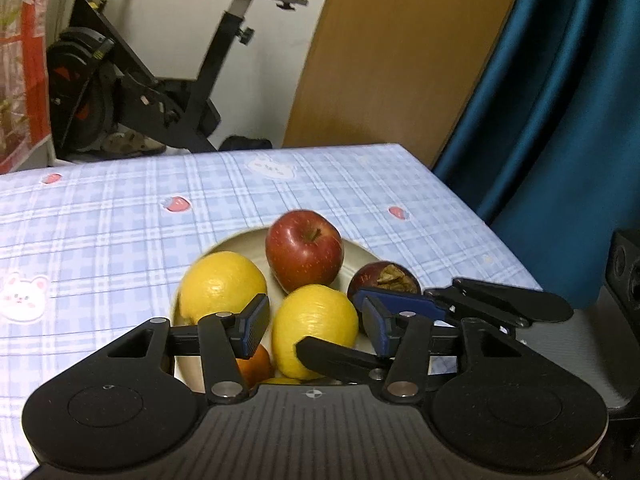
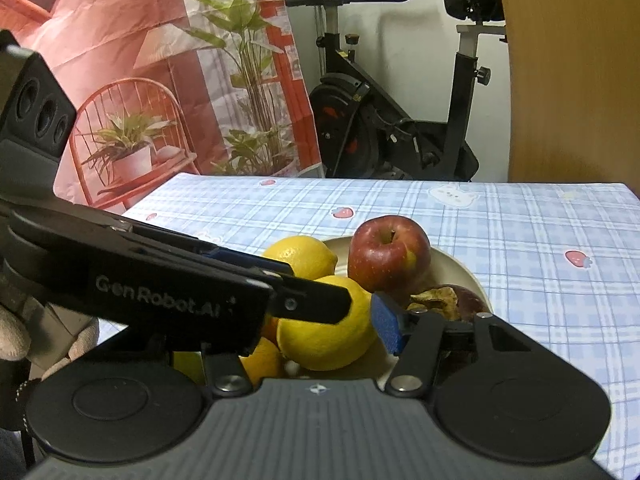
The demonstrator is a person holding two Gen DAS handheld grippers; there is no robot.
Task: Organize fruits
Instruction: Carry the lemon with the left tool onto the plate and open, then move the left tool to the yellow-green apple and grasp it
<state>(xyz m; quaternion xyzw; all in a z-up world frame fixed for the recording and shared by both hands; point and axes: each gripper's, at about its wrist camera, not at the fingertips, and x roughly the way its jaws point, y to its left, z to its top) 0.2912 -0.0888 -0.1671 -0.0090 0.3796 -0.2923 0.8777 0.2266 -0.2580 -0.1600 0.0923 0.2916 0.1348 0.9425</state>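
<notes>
A cream plate [image 1: 240, 242] on the checked tablecloth holds a red apple [image 1: 304, 250], two lemons [image 1: 220, 284] [image 1: 316, 330], a dark purple mangosteen [image 1: 384, 280] and an orange fruit [image 1: 256, 364] low at the front. My left gripper [image 1: 314, 324] is open, its pads either side of the near lemon without touching it. My right gripper [image 2: 328, 320] is open around the same near lemon [image 2: 324, 336]; its left finger is hidden behind the left gripper's arm. The apple [image 2: 388, 258], far lemon [image 2: 300, 256] and mangosteen [image 2: 456, 300] show in the right wrist view.
The table [image 1: 120, 220] has a blue plaid cloth with strawberry and bunny prints. An exercise bike [image 1: 140, 92] stands behind it, a wooden panel [image 1: 400, 60] and blue curtain [image 1: 560, 100] to the right, a printed backdrop [image 2: 160, 80] to the left.
</notes>
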